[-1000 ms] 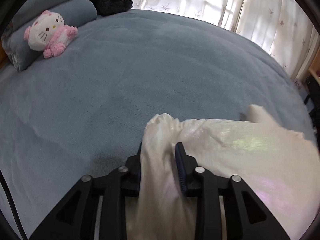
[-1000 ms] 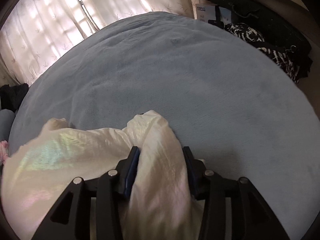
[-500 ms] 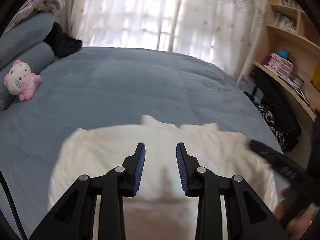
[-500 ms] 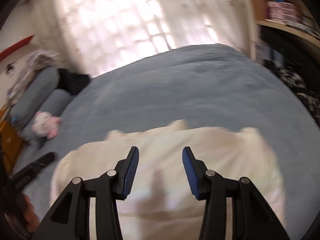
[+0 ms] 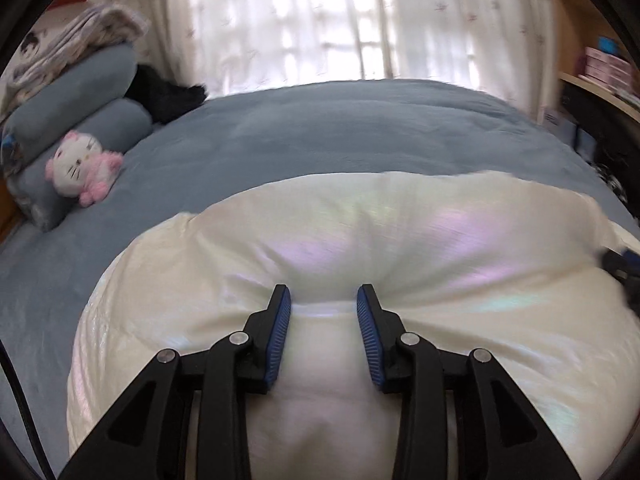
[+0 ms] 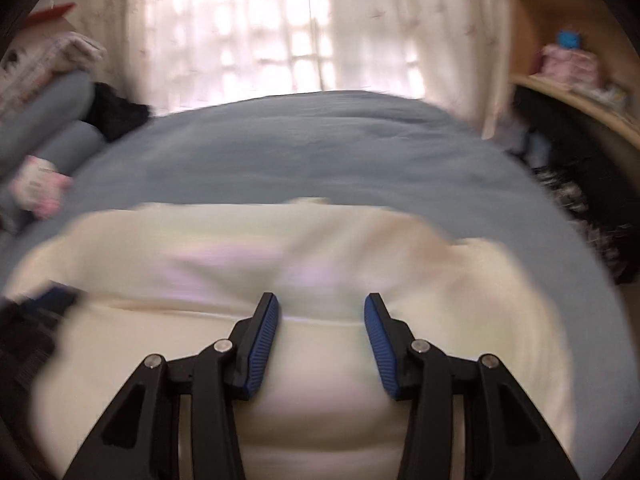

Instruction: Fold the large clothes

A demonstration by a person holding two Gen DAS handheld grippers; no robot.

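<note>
Hanging low over the cream garment (image 5: pixel 400 248), the left gripper (image 5: pixel 323 296) has its two fingers spread apart, and nothing is pinched between the blue pads (image 5: pixel 280 332). Its tips are at a raised fold of the fabric that runs from left to right, but I cannot tell if they touch it. The right gripper (image 6: pixel 318 304) is the same: fingers spread, blue pads (image 6: pixel 262 348) bare, tips at a seam-like fold in the garment (image 6: pixel 320 256); this view is blurred, so contact is not clear. In the left wrist view a dark piece of the right gripper shows at the right edge, just over the cloth. In the right wrist view a dark blurred shape at the left edge is the left gripper. The garment lies spread on the near part of the bed (image 5: pixel 340 132), wide from left to right, with a shiny surface that shows pink and green tints. The blue-grey cover of the bed reaches far behind it. At the far left lie two blue-grey pillows (image 5: pixel 80 92) stacked, with a patterned cloth (image 5: pixel 80 40) on top and a white and pink plush cat (image 5: pixel 82 166) leaning at the lower pillow. A black fluffy thing (image 5: pixel 168 96) sits just right of the pillows. White curtains (image 5: pixel 340 20) hang behind the bed, and a wooden shelf (image 6: pixel 560 80) stands at the far right.
</note>
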